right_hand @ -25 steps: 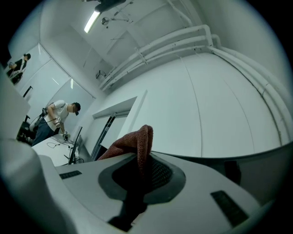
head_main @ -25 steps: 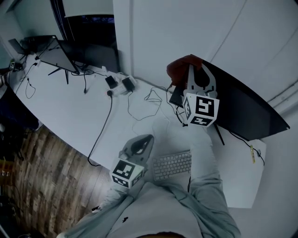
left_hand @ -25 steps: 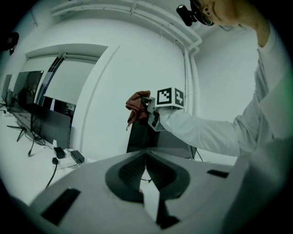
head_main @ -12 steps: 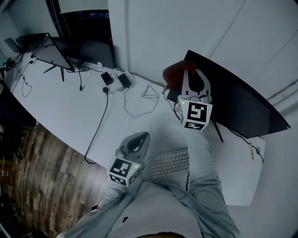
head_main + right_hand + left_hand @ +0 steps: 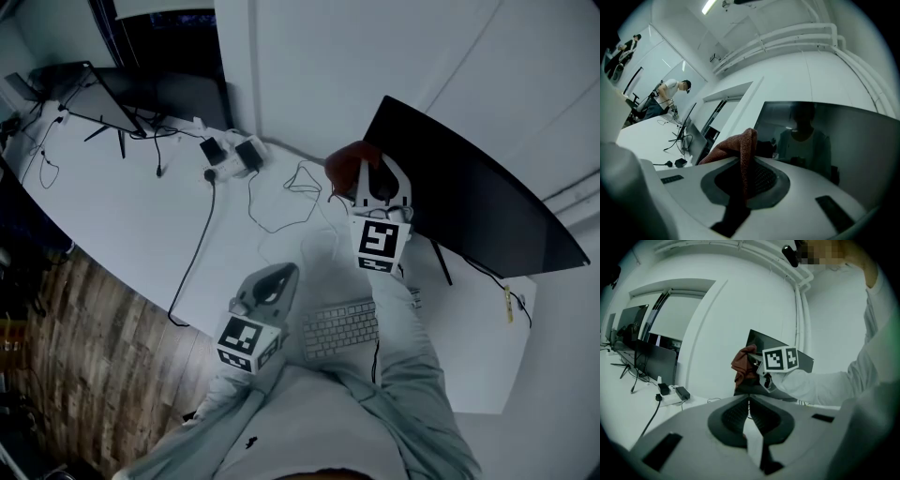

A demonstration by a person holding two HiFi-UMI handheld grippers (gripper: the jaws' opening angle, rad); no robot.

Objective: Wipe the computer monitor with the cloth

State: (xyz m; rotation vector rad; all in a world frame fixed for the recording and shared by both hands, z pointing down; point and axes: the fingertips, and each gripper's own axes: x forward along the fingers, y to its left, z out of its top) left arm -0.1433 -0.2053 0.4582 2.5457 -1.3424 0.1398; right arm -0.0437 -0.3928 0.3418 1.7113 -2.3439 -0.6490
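Observation:
The dark curved monitor (image 5: 469, 202) stands on the white desk (image 5: 141, 225) against the wall. My right gripper (image 5: 366, 169) is shut on a red-brown cloth (image 5: 343, 165), held at the screen's left edge. In the right gripper view the cloth (image 5: 738, 150) is pinched between the jaws, bunched above them, with the monitor (image 5: 834, 136) close ahead and showing a reflection. My left gripper (image 5: 287, 275) hangs low over the desk, shut and holding nothing. The left gripper view looks past its closed tips (image 5: 749, 401) at the cloth (image 5: 742, 364) and the monitor (image 5: 761, 341).
A white keyboard (image 5: 342, 328) lies in front of the monitor's stand. Loose cables (image 5: 281, 202) and power adapters (image 5: 230, 155) lie mid-desk. A second monitor (image 5: 141, 94) stands at the far left. Wood floor (image 5: 84, 356) lies beyond the desk's edge. A person (image 5: 670, 96) is far off.
My right gripper has carried the cloth leftward and toward me, from over the monitor's upper left corner to its left edge. The left gripper has barely moved.

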